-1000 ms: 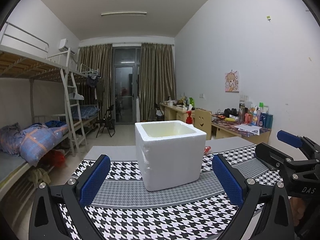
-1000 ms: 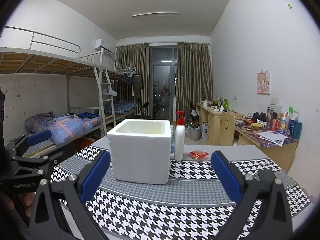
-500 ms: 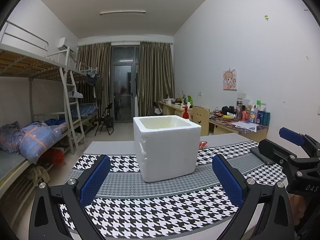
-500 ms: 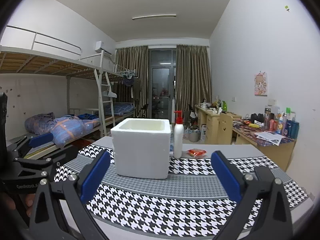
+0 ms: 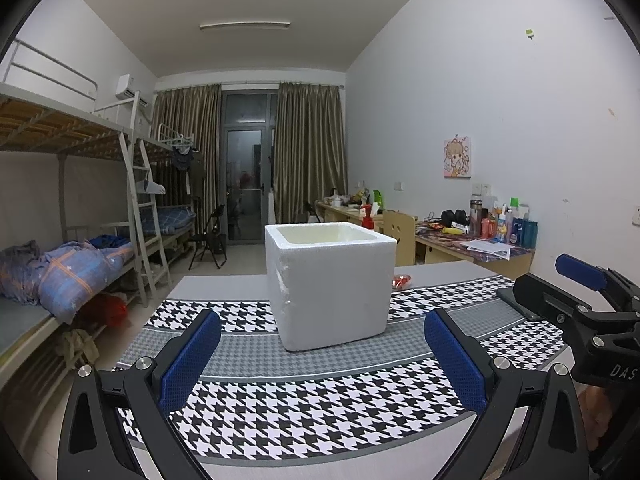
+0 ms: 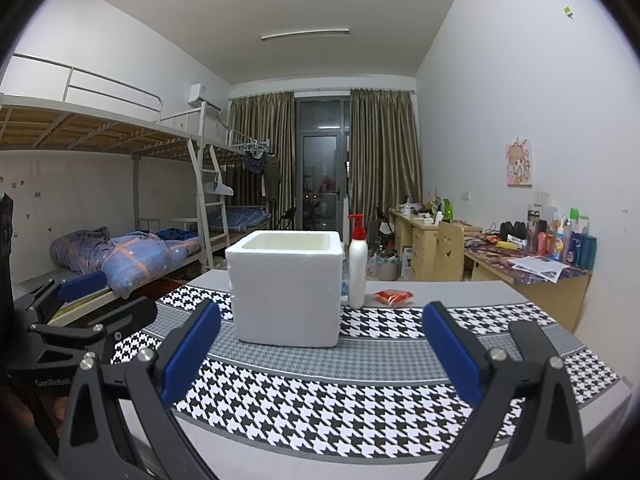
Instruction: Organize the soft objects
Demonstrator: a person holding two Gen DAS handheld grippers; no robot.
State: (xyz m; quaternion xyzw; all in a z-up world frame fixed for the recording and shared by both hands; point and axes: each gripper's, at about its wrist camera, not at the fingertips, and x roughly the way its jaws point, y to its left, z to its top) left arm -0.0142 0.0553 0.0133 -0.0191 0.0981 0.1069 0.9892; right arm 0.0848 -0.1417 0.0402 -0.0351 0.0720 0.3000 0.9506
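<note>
Both grippers, left gripper (image 5: pixel 322 354) and right gripper (image 6: pixel 320 350), spread wide and empty, facing foam box (image 6: pixel 286 288). Pump bottle (image 6: pixel 357 268) just right of box; red packet (image 6: pixel 394 297), maybe a snack, beyond the bottle.

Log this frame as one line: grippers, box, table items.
left gripper: open, empty | right gripper: open, empty | foam box: upright on mat | pump bottle, red packet: behind box, untouched

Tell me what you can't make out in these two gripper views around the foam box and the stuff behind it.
- Foam box interior: walls hide the bottom in both views.
- Pump bottle: left wrist view shows only its red top; box hides the rest.
- Red packet: too small to identify; half hidden by the box in the left view.
- Left gripper and right gripper: open, empty.
</note>
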